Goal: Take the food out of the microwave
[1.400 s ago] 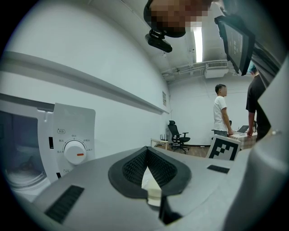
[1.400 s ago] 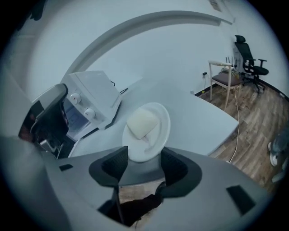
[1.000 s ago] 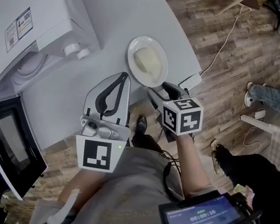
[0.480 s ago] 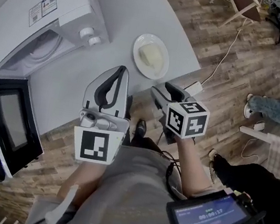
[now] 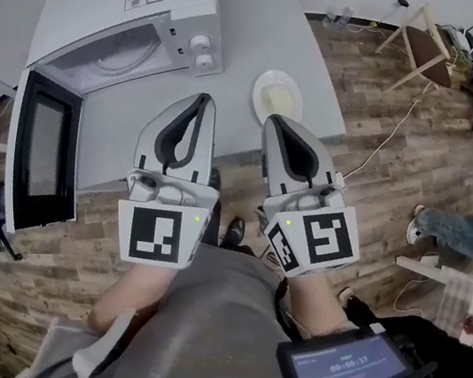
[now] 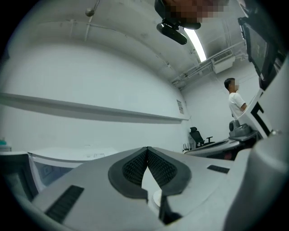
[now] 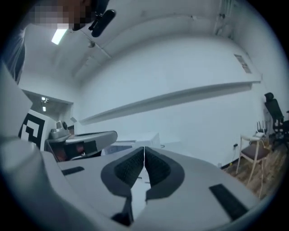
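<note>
At the left edge the microwave door (image 5: 41,151), dark glossy glass, hangs wide open. The boxy white microwave (image 5: 114,6) sits upper left on the smooth grey table (image 5: 255,25). At centre frame, the left gripper (image 5: 199,98) and right gripper (image 5: 275,120) are both pressed together on nothing, their ribbed black pads meeting. Just above the right one, a round white plate (image 5: 263,85) holds the pale yellow food (image 5: 281,101), too small to tell its long axis.

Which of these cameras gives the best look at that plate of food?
The head view: the plate lies whole on the table, right of the open microwave. Neither the left gripper view nor the right gripper view shows it clearly.
</note>
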Available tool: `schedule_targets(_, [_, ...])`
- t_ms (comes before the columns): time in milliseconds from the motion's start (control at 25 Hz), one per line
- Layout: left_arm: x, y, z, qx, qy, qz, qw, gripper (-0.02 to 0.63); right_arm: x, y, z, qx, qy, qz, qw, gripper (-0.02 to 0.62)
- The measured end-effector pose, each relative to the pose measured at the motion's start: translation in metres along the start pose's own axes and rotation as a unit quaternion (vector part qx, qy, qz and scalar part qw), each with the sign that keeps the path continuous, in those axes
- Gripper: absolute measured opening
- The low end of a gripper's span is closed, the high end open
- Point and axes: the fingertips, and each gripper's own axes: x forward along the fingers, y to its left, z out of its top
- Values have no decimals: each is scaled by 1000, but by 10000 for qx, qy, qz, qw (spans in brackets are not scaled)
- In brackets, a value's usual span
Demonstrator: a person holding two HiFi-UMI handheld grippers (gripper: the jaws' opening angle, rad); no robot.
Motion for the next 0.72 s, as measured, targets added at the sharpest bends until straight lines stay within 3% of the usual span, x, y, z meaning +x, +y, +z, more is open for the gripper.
schedule_targets(280, [-29,24,36,295,-385,443,9978,8,8,39,47,-721,-602,126,9955,8])
schedule_targets(720, [-40,39,34,292,-340,641,9969,8,15,59,50,-940,-699,226,9929,6])
